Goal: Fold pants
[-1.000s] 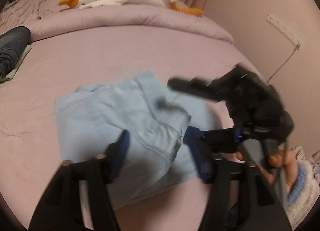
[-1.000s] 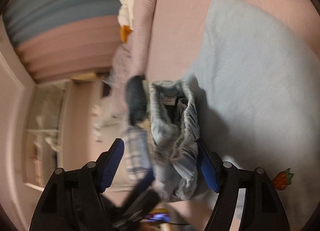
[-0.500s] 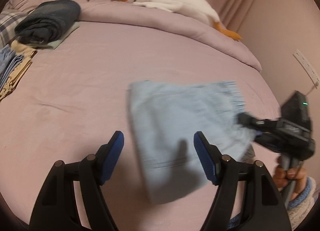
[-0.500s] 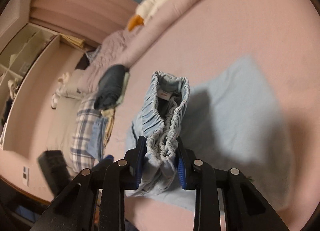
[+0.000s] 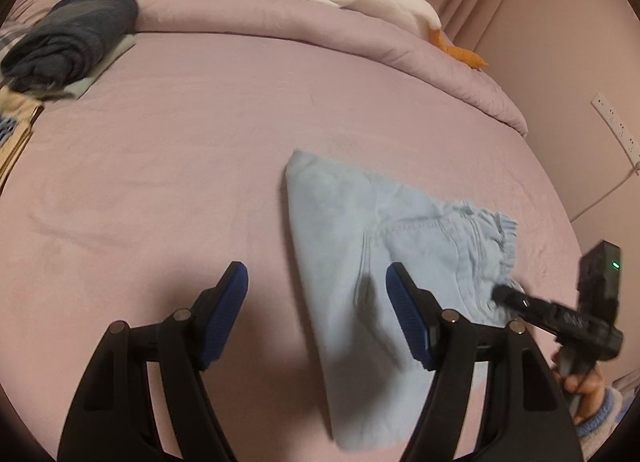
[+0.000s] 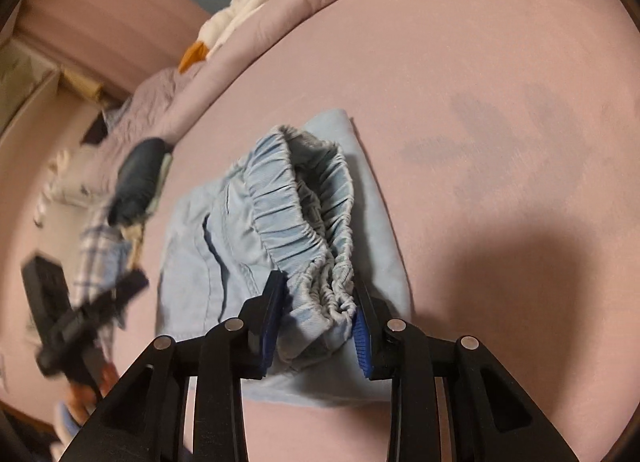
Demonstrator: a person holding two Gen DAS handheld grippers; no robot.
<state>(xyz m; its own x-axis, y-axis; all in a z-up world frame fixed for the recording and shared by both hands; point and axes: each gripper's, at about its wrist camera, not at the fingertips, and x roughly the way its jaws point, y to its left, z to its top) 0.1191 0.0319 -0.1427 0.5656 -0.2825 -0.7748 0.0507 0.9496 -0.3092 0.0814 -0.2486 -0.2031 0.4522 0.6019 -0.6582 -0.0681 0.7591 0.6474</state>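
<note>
Fingers (image 5: 234, 294) of my left gripper (image 5: 316, 302) are hanging wide apart and gripping nothing, low in the left view; the pants (image 5: 352, 246) are lying folded on the bed (image 5: 180, 142), right of centre. At the far right edge my right gripper is reaching their waistband.

Right view: my right gripper (image 6: 316, 310) is pinching the waistband (image 6: 304, 230) at bottom centre, jaws partly closed. Judging by the bunched elastic, it could be slipping free, or dragging the fold apart.
</note>
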